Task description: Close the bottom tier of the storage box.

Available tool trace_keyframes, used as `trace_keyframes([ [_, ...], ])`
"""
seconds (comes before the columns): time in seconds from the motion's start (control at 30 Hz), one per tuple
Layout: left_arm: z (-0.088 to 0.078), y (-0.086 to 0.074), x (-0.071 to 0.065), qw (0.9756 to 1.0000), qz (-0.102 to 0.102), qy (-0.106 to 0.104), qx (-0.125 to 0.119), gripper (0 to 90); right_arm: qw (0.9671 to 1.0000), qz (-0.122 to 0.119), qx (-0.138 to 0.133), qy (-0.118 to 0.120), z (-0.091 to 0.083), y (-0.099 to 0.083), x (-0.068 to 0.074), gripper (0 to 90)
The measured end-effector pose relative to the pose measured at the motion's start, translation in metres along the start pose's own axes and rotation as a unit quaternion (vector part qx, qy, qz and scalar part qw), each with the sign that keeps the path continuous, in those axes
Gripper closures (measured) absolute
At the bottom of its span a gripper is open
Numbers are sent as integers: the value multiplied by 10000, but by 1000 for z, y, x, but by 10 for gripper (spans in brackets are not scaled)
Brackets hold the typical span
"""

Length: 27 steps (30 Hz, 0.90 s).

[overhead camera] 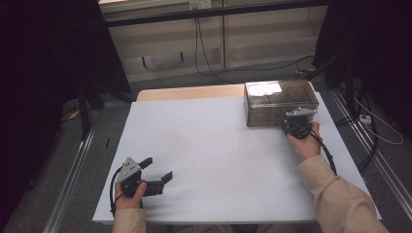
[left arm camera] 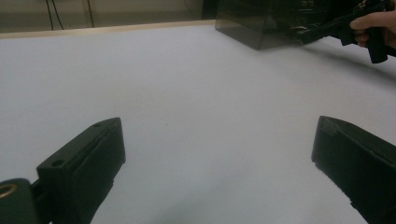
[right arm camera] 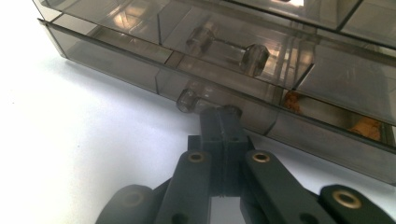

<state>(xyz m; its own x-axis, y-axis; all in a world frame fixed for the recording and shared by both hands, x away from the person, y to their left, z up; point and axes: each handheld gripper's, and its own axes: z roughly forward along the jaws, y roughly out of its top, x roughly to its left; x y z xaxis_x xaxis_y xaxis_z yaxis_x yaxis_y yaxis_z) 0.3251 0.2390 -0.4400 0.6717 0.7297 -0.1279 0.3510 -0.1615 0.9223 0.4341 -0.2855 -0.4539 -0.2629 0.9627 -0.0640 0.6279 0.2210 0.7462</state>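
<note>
The right gripper [right arm camera: 219, 116], jaws clenched on the lower knob [right arm camera: 229, 112] of a smoky drawer box [overhead camera: 279, 104], seems ready to pull; the left gripper [overhead camera: 158, 170] rests released on the worktop [overhead camera: 204, 160].

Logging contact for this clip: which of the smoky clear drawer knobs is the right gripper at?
The lower drawer's round knob, at the closed tips of the right gripper. The upper drawer's knob stands free above it, untouched, on the smoky transparent plastic drawer box.
</note>
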Motion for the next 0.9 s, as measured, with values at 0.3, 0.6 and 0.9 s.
trace_keyframes([
  [0.3, -1, 0, 0, 10000, -17, 3, -15, 28, 10000, 4, -50, -11, 1, 1, 0, 900],
  [0.6, 0, 0, 0, 10000, -30, 3, -17, 28, 10000, 28, -61, -26, 2, 2, 0, 900],
  [0.9, 0, 0, 0, 10000, -35, 4, -18, 28, 10000, 6, -78, -48, 3, 2, 0, 900],
])
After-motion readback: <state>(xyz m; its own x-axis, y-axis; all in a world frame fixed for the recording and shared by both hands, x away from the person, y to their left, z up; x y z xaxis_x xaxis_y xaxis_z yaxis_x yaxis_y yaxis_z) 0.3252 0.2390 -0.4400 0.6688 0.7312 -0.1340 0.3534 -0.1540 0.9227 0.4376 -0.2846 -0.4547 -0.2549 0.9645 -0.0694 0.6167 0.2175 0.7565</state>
